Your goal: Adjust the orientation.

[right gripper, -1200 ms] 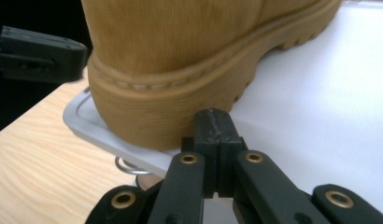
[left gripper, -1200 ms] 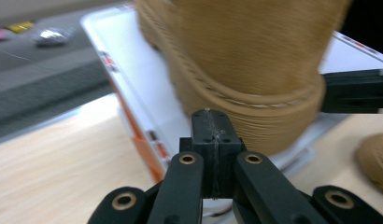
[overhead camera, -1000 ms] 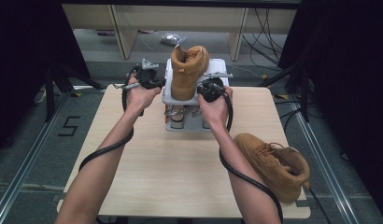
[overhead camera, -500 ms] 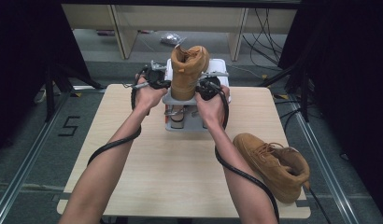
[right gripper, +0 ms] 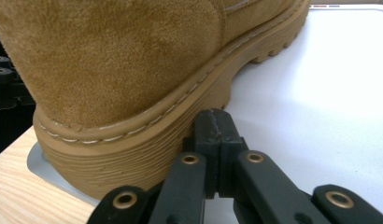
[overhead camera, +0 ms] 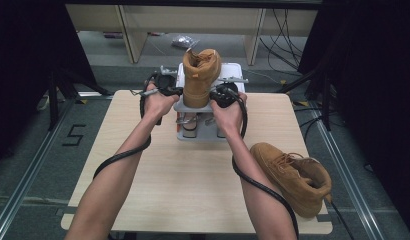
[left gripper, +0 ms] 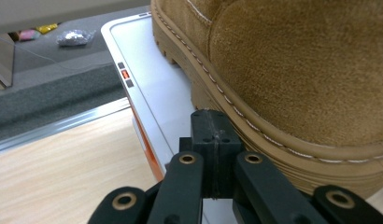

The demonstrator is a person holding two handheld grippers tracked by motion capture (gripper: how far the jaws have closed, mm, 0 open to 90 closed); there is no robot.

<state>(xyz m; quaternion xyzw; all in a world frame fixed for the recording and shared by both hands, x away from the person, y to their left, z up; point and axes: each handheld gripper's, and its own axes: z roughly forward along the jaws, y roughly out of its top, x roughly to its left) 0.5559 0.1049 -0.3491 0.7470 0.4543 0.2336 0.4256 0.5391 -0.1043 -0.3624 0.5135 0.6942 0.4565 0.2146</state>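
Here, a tan boot (overhead camera: 200,75) stands upright on a flat white platform (overhead camera: 232,70) at the far side of the wooden table (overhead camera: 183,175). The platform sits on top of a small grey metal stand (overhead camera: 198,131). The person's two hands reach in from below, one on each side of the boot.

The left gripper (left gripper: 209,135) has its two black jaws pressed tight together with nothing between them. Its tip is right against the boot's ridged sole at the heel end (touching or just beside it, I cannot tell which). In the left gripper view the white platform has little buttons on its edge, one of them red.

The right gripper (right gripper: 216,135) is clenched too, jaws flat against each other and holding nothing. Its tip is down by the sole on the other side of the boot, just above the white platform.

In the high view the left hand (overhead camera: 158,102) and the right hand (overhead camera: 227,110) sit close to the boot's heel.

A second tan boot (overhead camera: 293,177) lies tipped on its side near the right front corner of the table, well apart from the first one. Black cables trail back from the grippers along the person's arms.
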